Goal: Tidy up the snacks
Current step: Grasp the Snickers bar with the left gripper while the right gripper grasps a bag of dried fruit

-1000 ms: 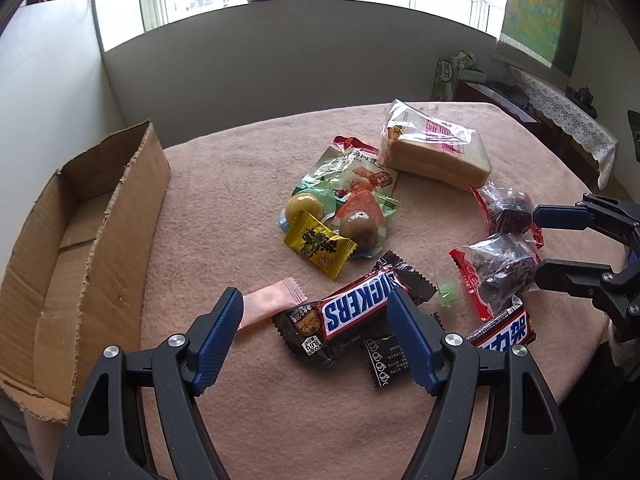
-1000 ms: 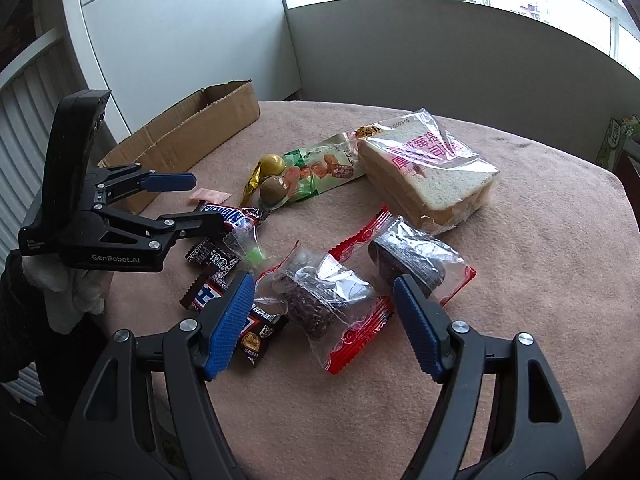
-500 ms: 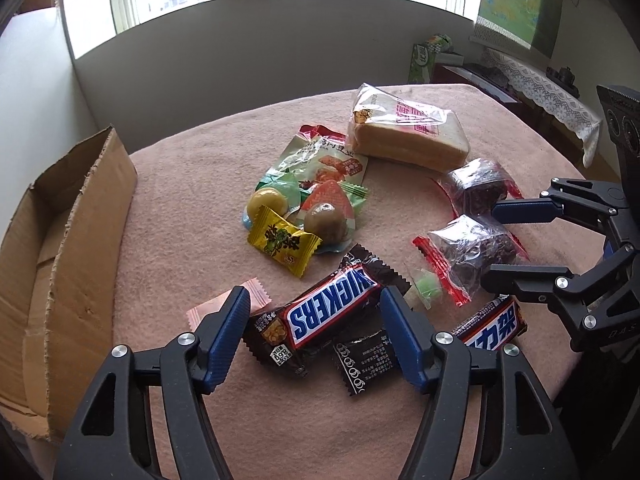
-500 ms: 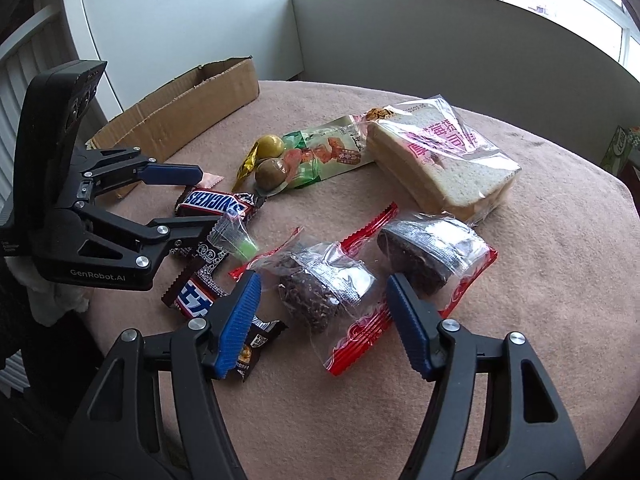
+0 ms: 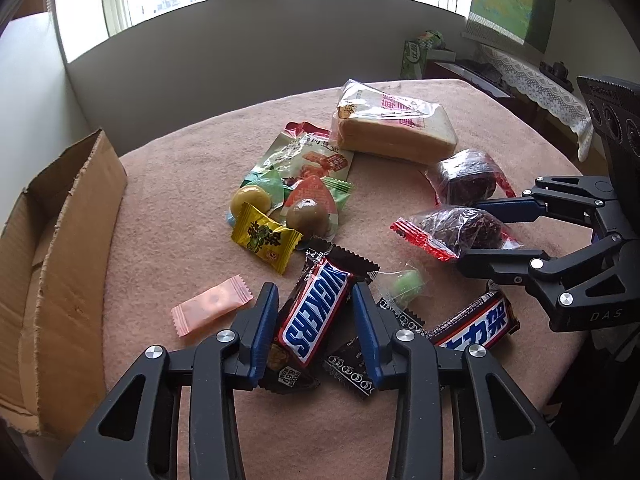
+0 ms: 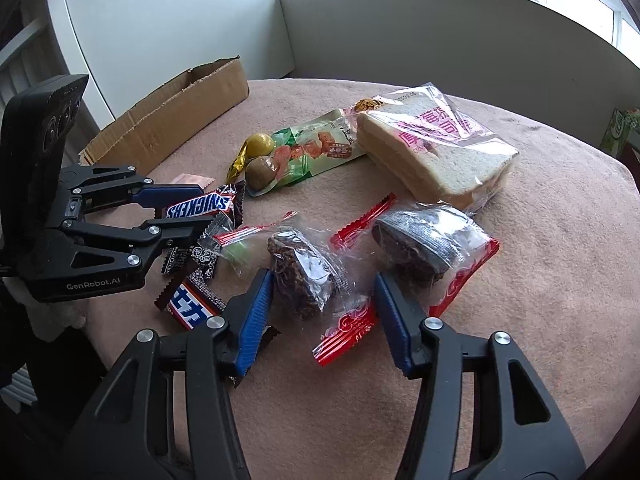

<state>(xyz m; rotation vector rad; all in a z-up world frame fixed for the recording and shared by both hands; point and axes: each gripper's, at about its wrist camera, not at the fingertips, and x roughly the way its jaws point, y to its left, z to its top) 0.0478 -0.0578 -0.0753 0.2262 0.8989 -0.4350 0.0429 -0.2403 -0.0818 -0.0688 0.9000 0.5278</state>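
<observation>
1. Left hand-held gripper (image 5: 315, 328): jaws closing around the Snickers bar (image 5: 316, 316); the bar lies between the blue pads on the counter (image 5: 180, 184). Firm contact can't be confirmed.
2. Right hand-held gripper (image 6: 324, 312): jaws closing, with the dark cake in a clear red-edged wrapper (image 6: 306, 280) between them. The left pad is at the wrapper; the right pad stands clear.
3. Second wrapped cake (image 6: 424, 248) sits just beyond the right gripper's right finger; the bagged bread (image 6: 436, 148) lies farther ahead.
4. Cardboard box (image 5: 52, 248) is to the left of the left gripper; the pink sachet (image 5: 212, 304) lies just beside its left finger.
</observation>
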